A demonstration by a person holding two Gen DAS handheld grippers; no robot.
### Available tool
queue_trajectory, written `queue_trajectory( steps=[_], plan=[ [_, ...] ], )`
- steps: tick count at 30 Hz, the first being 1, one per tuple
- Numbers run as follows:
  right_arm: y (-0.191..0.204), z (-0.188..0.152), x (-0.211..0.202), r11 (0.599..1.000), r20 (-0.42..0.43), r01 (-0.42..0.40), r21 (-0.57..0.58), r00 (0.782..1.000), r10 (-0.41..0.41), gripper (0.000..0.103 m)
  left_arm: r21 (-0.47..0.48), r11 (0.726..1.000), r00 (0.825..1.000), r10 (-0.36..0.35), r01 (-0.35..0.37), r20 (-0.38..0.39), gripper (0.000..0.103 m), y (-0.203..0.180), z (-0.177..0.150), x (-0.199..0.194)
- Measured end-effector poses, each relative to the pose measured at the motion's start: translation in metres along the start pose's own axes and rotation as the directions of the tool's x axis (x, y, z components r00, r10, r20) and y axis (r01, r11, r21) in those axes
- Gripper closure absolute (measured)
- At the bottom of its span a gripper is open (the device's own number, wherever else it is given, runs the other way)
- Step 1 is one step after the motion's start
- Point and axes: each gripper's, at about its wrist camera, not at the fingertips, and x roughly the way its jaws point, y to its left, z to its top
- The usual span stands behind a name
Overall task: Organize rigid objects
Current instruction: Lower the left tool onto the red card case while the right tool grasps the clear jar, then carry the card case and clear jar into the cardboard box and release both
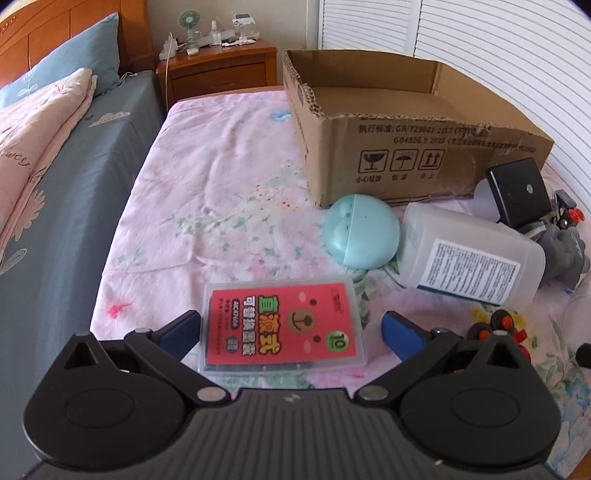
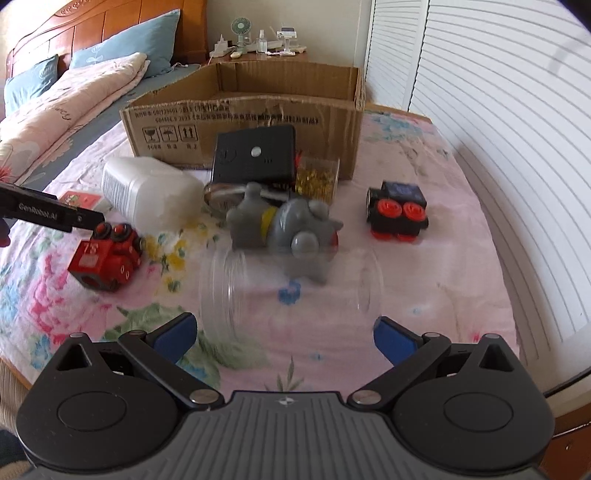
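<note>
My left hand-held gripper (image 1: 290,330) jaws apart around flat clear red-labelled case (image 1: 282,326), before cardboard box (image 1: 406,155); right hand-held gripper (image 2: 282,334) apart around clear jar (image 2: 288,291).

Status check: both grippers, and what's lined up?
Left gripper open around red-label case. Right gripper open at clear jar. Cardboard box unobstructed.

A home bedroom: a bed (image 1: 55,177) with wooden headboard (image 2: 92,33), blue pillows (image 1: 66,62), a folded quilt (image 2: 66,99), a cluttered nightstand (image 1: 218,70), and white louvred closet doors (image 2: 498,92).
</note>
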Motion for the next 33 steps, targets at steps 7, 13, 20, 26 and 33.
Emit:
queue_trajectory(
  steps=[7,13,20,26,33],
  plan=[
    [0.003,0.015,0.011,1.0,-0.018,0.028,0.004,0.999,-0.028,0.0,-0.01,1.0,1.0,-0.014,0.014,-0.002,0.002,0.002,0.001,0.002],
    [0.006,0.018,0.013,0.997,-0.04,0.066,-0.034,0.997,-0.067,0.008,0.014,0.999,0.999,-0.032,0.032,-0.007,0.011,0.007,0.002,-0.001],
    [0.006,0.021,0.009,0.996,-0.044,0.074,-0.057,0.996,-0.077,0.009,0.055,0.997,0.998,-0.048,0.05,-0.027,0.014,0.009,0.004,-0.003],
    [0.003,0.028,0.0,0.998,-0.037,0.036,-0.056,0.999,-0.038,0.009,0.088,0.993,0.997,-0.073,0.075,-0.029,0.014,0.011,0.008,-0.013],
    [0.004,0.037,-0.014,0.997,-0.005,0.018,-0.082,1.0,-0.018,0.009,0.134,0.984,0.993,-0.114,0.116,-0.024,0.014,0.01,0.017,-0.036]
  ],
)
